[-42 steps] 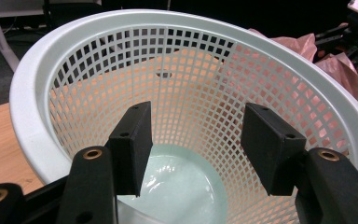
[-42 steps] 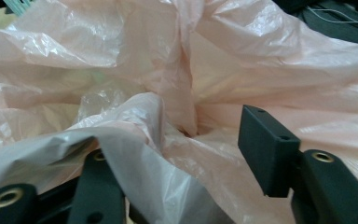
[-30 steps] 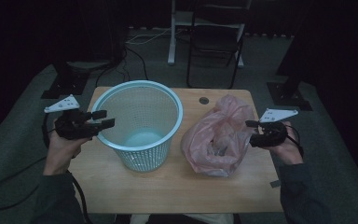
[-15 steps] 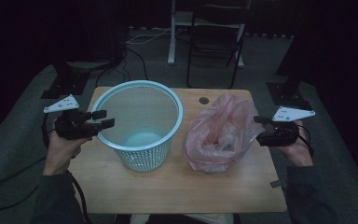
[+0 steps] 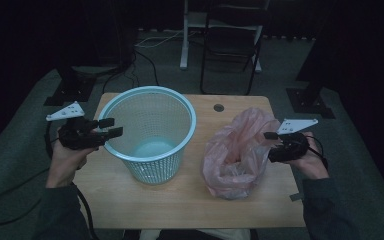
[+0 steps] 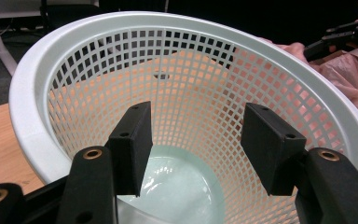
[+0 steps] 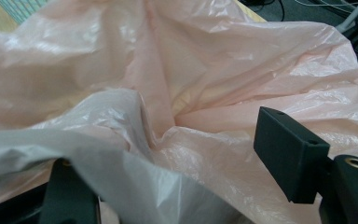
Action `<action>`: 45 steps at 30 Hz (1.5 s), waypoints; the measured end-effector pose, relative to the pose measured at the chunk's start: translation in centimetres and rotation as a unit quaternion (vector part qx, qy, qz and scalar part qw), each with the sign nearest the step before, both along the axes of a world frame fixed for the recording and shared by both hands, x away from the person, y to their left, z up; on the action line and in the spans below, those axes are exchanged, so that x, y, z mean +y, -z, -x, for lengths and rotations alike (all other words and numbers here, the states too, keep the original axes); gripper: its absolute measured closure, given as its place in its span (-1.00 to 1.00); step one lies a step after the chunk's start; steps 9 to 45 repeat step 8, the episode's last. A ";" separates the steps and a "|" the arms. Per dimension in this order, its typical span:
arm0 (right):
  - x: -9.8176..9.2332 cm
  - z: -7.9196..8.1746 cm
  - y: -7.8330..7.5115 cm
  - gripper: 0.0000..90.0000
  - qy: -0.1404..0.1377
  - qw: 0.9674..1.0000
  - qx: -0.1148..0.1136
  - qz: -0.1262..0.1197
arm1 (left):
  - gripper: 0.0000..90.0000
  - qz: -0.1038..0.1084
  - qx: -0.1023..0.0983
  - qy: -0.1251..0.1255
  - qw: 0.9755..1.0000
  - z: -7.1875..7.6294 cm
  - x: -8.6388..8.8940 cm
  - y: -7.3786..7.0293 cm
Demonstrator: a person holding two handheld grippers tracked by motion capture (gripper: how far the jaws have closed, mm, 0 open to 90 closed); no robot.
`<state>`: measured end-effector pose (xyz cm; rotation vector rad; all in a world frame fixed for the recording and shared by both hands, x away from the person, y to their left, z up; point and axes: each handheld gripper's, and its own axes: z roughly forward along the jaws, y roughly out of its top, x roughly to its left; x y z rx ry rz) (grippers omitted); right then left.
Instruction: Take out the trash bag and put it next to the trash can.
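Sitting on a wooden table (image 5: 130, 200) in a dim room are a pale mint mesh basket (image 5: 147, 132) on the left and a crumpled pink plastic bag (image 5: 235, 155) on the right, the two standing near each other but apart. From the bottom of the high view come a person's two forearms, each hand holding a black two-jaw gripper. The left gripper (image 5: 111, 127) is held level at the basket's left side, its jaws reaching over the rim; in the left gripper view they stand wide apart with nothing between them, and the basket's inner wall and glossy bottom (image 6: 186, 182) lie beyond the pads. The basket stands upright, with the table's wood showing through its mesh. The right gripper (image 5: 272, 142) is at the bag's right edge, pointing toward it. Its jaws have just been opening and now stand wide. In the right gripper view one black pad (image 7: 289, 149) stands free at the right, while a fold of the thin film (image 7: 121, 163) drapes over the other jaw at the lower left, hiding its pad; the film lies loose between the jaws and nothing presses on it. The bag slumps on the table with its mouth gaping upward. Behind the table, on the dark floor, stand a chair (image 5: 232, 40) and trailing cables.
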<state>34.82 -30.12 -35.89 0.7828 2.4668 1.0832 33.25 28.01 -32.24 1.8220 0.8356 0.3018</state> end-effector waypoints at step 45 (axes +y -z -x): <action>-0.8 0.9 -1.4 -0.33 0.002 1.000 -0.020 -0.013 | -0.03 0.002 -0.002 -0.001 1.000 0.0 0.2 -0.1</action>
